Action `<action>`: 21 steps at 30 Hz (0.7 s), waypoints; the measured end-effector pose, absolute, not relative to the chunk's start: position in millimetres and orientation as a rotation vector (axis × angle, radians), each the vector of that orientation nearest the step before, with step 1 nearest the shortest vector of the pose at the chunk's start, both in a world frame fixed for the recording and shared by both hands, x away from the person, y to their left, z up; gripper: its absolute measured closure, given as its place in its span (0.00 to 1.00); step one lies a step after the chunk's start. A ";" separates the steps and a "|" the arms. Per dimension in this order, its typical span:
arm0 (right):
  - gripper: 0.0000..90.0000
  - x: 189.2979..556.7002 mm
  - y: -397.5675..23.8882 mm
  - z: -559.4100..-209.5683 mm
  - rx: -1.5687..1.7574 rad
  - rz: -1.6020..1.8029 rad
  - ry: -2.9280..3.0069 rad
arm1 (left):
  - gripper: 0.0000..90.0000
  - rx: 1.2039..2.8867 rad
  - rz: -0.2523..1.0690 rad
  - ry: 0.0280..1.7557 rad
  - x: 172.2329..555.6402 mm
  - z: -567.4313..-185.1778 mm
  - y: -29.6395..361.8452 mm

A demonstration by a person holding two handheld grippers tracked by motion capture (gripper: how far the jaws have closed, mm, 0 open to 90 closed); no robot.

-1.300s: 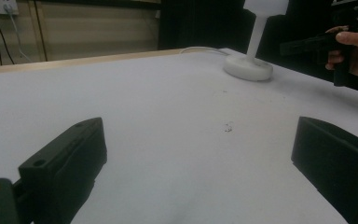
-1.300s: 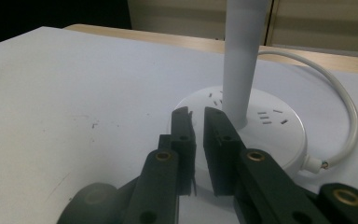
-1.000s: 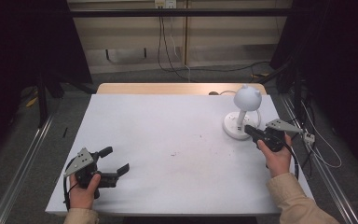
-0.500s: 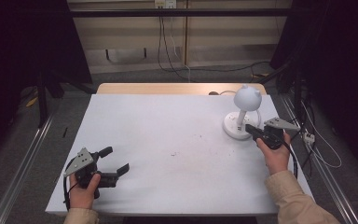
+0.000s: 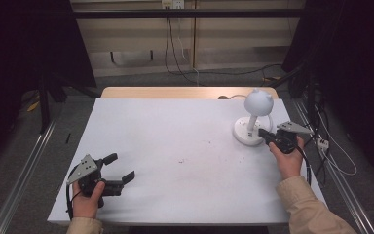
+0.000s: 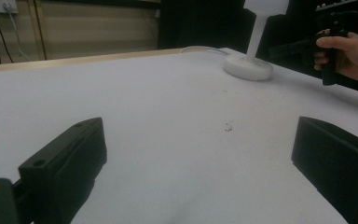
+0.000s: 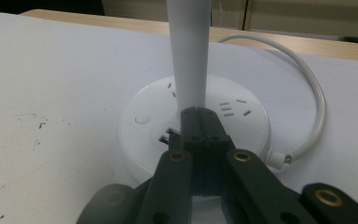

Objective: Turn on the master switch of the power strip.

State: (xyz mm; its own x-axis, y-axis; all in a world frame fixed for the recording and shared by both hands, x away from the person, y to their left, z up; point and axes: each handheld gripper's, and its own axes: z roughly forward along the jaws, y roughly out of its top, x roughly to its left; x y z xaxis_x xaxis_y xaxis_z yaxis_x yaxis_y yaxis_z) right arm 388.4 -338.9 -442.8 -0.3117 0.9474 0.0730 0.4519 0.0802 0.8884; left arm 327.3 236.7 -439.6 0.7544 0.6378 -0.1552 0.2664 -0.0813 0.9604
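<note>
Lamp (image 5: pixel 254 122), upright on the bench (image 5: pixel 175 161), is met just ahead of the right claw (image 7: pixel 198 112), pressed together and tipped at its stem above the base, while the left claw (image 5: pixel 119 168) is held spread well apart.

Open desk: you have the wide white desk (image 5: pixel 175 146) free across its middle and left, with nothing standing between your two hands.
Obstacle, right rear: the white lamp (image 5: pixel 253 117) stands near the far right corner; its round base (image 7: pixel 168 116) and upright stem (image 7: pixel 189 51) sit right at your right tongs (image 7: pixel 198 112), whose jaws are closed together.
Cable: a white cord (image 7: pixel 307 88) loops behind the base.
Left side: your left tongs (image 5: pixel 119 168) rest near the front edge, jaws apart, well apart from the lamp.
</note>
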 end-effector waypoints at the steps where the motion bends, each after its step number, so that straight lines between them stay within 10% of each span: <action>1: 1.00 388.6 -338.9 -442.9 1.384 1.181 1.821 | 0.03 1.669 0.359 0.730 327.4 -439.5 236.8; 21: 1.00 393.8 -340.0 -445.6 1.403 1.157 1.809 | 0.03 1.663 0.359 0.736 327.2 -439.4 237.6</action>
State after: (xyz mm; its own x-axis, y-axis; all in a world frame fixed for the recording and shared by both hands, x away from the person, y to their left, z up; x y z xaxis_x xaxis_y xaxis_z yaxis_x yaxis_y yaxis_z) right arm 393.8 -340.0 -445.6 -0.2884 0.9550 0.0692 0.4630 0.0758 0.8831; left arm 327.2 237.6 -439.4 0.7506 0.6413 -0.1592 0.2698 -0.0776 0.9598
